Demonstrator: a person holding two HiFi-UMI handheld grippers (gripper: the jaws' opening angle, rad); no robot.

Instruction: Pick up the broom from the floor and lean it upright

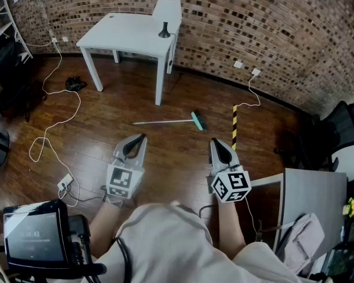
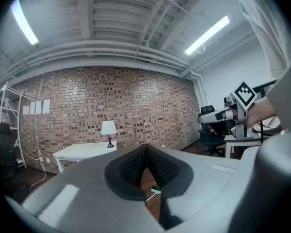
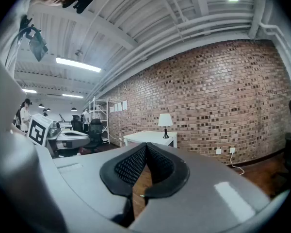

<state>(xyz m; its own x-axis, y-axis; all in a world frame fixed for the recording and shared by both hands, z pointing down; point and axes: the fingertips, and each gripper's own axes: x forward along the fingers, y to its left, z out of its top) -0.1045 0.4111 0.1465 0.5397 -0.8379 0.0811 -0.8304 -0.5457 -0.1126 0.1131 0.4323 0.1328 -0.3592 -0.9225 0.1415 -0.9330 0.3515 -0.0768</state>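
A broom [image 1: 178, 121] with a thin pale handle and teal head lies flat on the wooden floor, ahead of both grippers. My left gripper [image 1: 140, 138] is held level, shut and empty, nearer me than the handle. My right gripper [image 1: 215, 142] is also shut with nothing in it, near the broom head but short of it. In the left gripper view the jaws meet at the tips [image 2: 146, 148] and the teal broom head [image 2: 156, 191] shows through the gap below them. The right gripper view shows its jaws [image 3: 146, 146] closed on nothing.
A white table [image 1: 130, 37] with a lamp [image 1: 164, 16] stands by the brick wall. White cables [image 1: 53, 128] and a power strip [image 1: 65, 184] trail over the left floor. A yellow-black post [image 1: 234, 121] stands right of the broom; a grey desk [image 1: 312, 205] and office chair [image 1: 333, 134] are at right.
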